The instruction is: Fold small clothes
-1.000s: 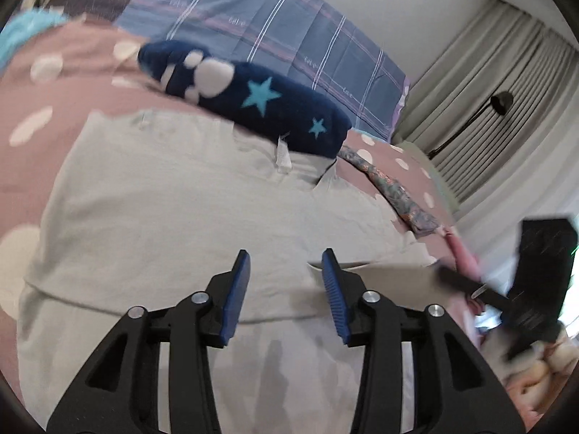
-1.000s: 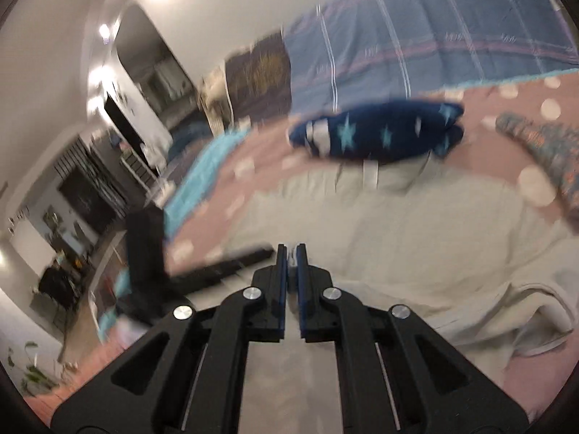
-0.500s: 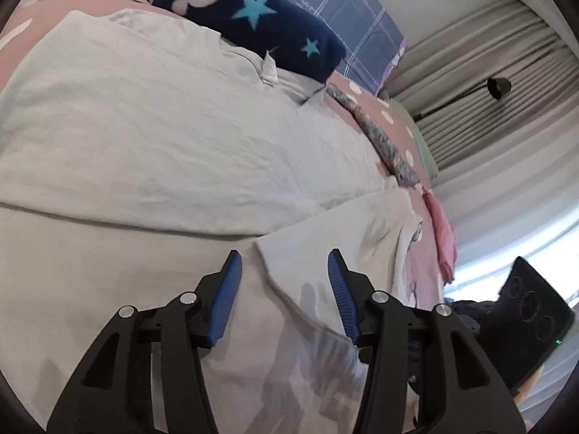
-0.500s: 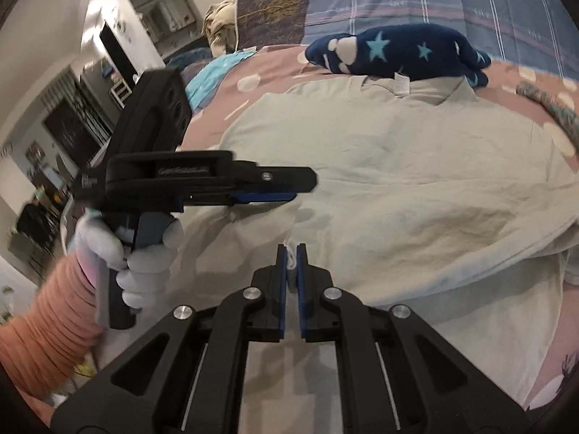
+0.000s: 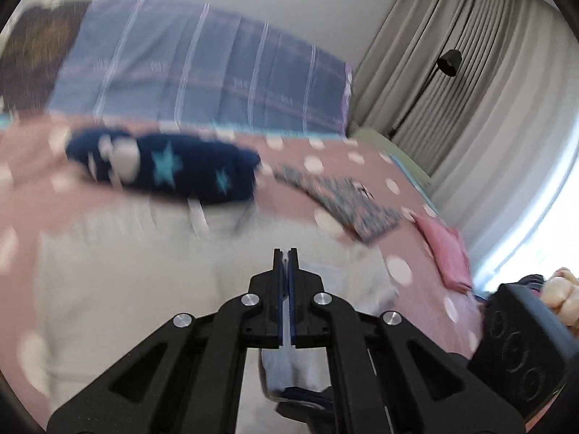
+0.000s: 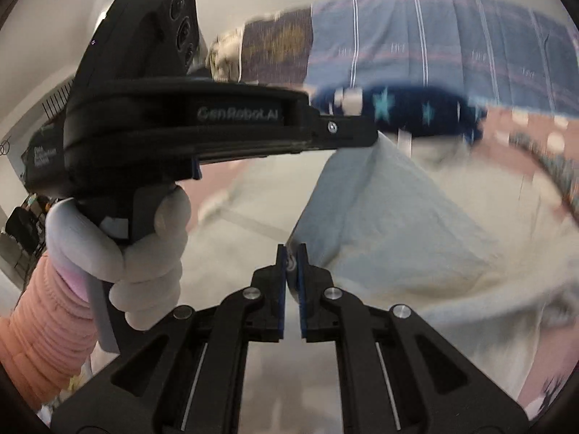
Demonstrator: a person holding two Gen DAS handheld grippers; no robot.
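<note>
Right wrist view: my right gripper (image 6: 291, 257) is clamped on a bottom corner of the pale shirt (image 6: 380, 209), cloth pinched between the blue pads at lower center. My left gripper (image 6: 356, 132) sits upper center-left of the frame, pinching the same lifted flap at its top corner, so the raised edge runs diagonally from lower center up to it. Rest of the shirt lies flat on the pink dotted bedspread (image 6: 535, 126), collar toward the navy star pillow (image 6: 405, 112) at top.

Left wrist view, blurry: left gripper (image 5: 286, 253) closed on pale fabric, shirt (image 5: 119, 275) spread ahead and left. Both grippers hold one edge, so judging by that the fold goes across the shirt body toward frame right; right hand is nearer the hem.
</note>
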